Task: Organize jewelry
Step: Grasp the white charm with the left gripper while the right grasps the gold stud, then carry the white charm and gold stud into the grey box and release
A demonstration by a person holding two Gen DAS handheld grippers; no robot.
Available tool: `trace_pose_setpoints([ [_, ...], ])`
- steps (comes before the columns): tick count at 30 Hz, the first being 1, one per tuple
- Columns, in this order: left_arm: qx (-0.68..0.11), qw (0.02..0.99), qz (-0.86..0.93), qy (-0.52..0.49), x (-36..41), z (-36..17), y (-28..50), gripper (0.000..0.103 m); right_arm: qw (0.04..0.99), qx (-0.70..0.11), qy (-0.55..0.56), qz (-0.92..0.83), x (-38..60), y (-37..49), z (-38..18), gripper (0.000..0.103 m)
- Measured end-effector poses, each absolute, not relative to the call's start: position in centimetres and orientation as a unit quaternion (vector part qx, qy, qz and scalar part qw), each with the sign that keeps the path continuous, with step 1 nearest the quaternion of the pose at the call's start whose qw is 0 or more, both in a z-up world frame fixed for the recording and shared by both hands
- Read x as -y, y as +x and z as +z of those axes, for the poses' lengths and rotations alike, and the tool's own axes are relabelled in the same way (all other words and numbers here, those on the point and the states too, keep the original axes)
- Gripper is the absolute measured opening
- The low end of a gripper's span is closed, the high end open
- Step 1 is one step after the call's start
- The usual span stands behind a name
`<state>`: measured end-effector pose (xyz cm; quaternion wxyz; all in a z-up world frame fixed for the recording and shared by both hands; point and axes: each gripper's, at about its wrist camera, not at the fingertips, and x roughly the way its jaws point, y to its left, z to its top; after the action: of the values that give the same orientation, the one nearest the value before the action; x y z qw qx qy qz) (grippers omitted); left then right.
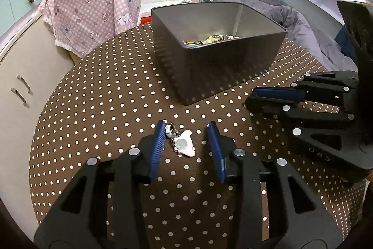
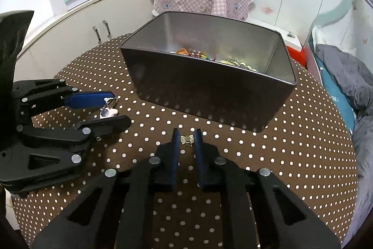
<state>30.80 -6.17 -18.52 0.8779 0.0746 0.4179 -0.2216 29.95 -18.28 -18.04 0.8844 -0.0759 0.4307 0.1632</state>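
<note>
A grey metal box (image 1: 219, 67) stands on the dotted brown table and holds several pieces of jewelry (image 1: 209, 39); it also shows in the right wrist view (image 2: 209, 95). My left gripper (image 1: 186, 132) is open around a pink-white charm with a clasp (image 1: 184, 144), which lies on the cloth; the charm also shows in the right wrist view (image 2: 109, 111). My right gripper (image 2: 186, 135) is shut on a small gold bow-shaped piece (image 2: 187, 140) at the tabletop. It shows from the side in the left wrist view (image 1: 250, 98).
The round table with the brown polka-dot cloth (image 1: 105, 109) has its edge close on the left. A pink checked cloth (image 1: 93, 13) hangs behind it. White cabinets (image 2: 77, 27) stand at the back left, and grey bedding (image 2: 349, 76) lies to the right.
</note>
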Motion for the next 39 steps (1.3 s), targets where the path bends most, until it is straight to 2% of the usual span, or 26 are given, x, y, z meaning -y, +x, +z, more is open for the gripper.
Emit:
trace_pose_setpoints([
  [3, -0.421, 0.876, -0.230, 0.051, 5.6, -18.5, 30.7, 0.018, 0.884, -0.431, -0.068, 0.167, 18.6, 29.6, -18.0, 0.011],
  [4, -0.422, 0.875, -0.233, 0.042, 5.3, -18.5, 30.6, 0.017, 0.885, -0.430, -0.066, 0.167, 18.7, 29.5, -17.9, 0.010],
  [18, -0.398, 0.881, -0.253, 0.027, 4.1, -17.0, 28.0, 0.016, 0.901, -0.401, -0.024, 0.161, 21.6, 26.7, -14.0, 0.011],
  [32, -0.273, 0.927, -0.256, 0.016, 3.3, -5.4, 28.2, 0.016, 0.931, -0.311, -0.012, 0.193, 23.6, 26.5, -4.5, 0.010],
  [39, -0.247, 0.932, -0.264, 0.007, 4.4, -2.0, 30.5, 0.017, 0.939, -0.273, -0.024, 0.209, 23.2, 28.0, 0.4, 0.010],
])
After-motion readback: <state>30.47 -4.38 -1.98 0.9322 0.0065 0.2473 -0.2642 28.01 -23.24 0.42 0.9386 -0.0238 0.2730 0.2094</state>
